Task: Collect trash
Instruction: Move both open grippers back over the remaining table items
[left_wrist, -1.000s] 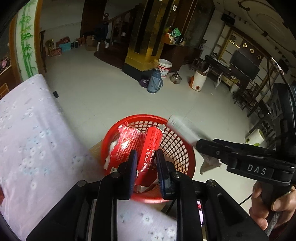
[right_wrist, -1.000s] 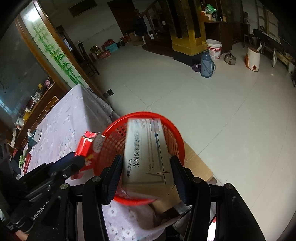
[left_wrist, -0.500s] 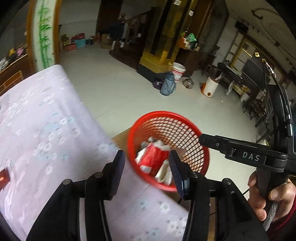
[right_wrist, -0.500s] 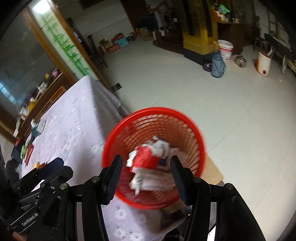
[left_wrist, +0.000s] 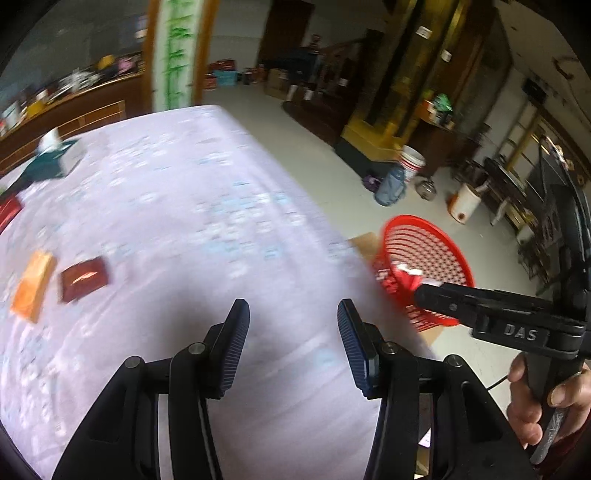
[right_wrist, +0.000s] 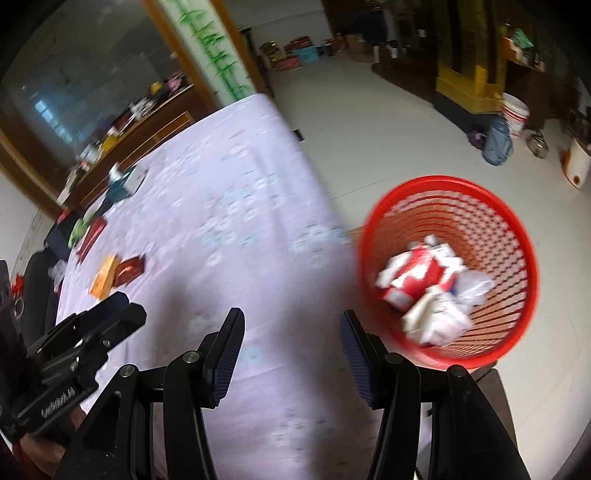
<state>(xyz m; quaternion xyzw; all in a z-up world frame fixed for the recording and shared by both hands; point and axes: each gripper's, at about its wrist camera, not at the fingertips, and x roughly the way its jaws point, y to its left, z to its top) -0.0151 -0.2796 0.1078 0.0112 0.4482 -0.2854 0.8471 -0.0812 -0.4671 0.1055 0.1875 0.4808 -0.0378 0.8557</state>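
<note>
**Both loads dropped, claws swinging back to the table**

Changed most since a second ago: the whole view. Then aimed straight down into the round red plastic mesh basket (right_wrist: 448, 266); now panned across the long table under its pale lilac flowered cloth (left_wrist: 177, 206), with the basket pushed off to the right, just past the table's end. Next, the loads: red carton and white lettered box, pinched between the fingers a second ago, now lying among the crumpled red-and-white packaging (right_wrist: 424, 284) at the basket's bottom. Smallest change, the claws themselves: left gripper (left_wrist: 291, 334) and right gripper (right_wrist: 291, 338) both spread wide, nothing between the pads. Read as one delivery finished, next pick-up under way.

Left to collect, judging by the table's far side: a flat orange box (left_wrist: 33, 286) and a dark red square packet (left_wrist: 85, 278) beside it, well apart from both claws. Further back, a dark green tissue box (left_wrist: 55, 158), probably not rubbish.

Hard to make out: heavy motion blur over cloth and basket; print on the packets unreadable. In the left view, basket contents half hidden behind the right gripper's arm. More items at the table's far left edge, cut off and too smeared to name.
</note>
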